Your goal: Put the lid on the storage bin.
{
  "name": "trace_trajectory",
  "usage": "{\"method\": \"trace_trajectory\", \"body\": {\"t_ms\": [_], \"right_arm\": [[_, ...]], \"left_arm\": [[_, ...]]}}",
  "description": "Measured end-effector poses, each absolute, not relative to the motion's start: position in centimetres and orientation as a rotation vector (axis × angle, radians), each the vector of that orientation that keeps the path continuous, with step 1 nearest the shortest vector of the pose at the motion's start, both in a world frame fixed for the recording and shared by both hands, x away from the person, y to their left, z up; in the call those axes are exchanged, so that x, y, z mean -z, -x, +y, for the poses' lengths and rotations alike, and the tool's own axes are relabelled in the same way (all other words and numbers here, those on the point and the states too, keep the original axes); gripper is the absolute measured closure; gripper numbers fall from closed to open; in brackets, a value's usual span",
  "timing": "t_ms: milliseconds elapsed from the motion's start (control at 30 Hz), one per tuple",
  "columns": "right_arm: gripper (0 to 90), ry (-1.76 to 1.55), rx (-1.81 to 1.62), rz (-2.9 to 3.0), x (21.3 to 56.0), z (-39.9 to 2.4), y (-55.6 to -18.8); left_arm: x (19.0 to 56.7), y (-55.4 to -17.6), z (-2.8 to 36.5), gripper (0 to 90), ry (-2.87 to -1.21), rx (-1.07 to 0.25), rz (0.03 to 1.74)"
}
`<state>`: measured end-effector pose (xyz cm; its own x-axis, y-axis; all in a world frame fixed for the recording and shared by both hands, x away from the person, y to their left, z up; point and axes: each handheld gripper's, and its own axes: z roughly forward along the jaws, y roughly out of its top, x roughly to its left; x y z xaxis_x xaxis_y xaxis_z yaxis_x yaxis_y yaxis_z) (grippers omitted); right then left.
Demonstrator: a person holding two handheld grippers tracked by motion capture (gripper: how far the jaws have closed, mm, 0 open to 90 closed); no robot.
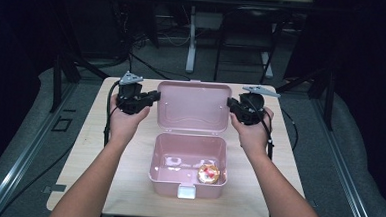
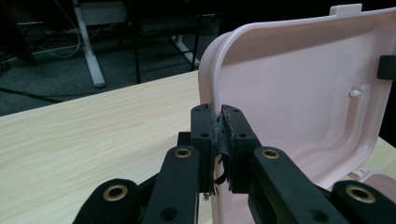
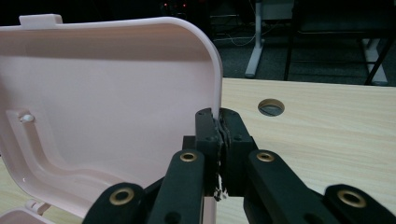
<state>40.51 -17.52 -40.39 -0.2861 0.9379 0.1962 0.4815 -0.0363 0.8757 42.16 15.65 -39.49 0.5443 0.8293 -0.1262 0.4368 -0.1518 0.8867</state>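
The pink box lid [image 1: 194, 106] stands raised behind its base [image 1: 188, 161] mid-bench [image 1: 126, 195], a small round item [image 1: 208, 173] inside. The left gripper [image 2: 219, 126] and right gripper [image 3: 218, 126] each pinch a lid side edge between their fingers. Closing seems begun; lowering and latching remain.

Pink lunchbox [image 1: 188, 161], lid [image 1: 193, 107] upright, open

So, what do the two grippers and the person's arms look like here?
Both grippers are black. The left gripper and the right gripper each carry a grey three-cornered plate on top, and a black cable trails from each. In the gripper views, each has two blocky black jaws on linkage arms with brass-coloured ringed pivots and worn dark pads. The forearms are bare: no sleeves or gloves in view.
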Motion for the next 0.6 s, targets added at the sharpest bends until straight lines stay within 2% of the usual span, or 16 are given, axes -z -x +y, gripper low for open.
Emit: {"method": "trace_trajectory", "body": {"t_ms": [600], "right_arm": [[87.1,-1.443,-1.283,1.780,39.9,-17.3,-39.2]], "left_arm": [[39.2,-41.0,16.1,84.7,-1.770,-0.487,1.026]]}}
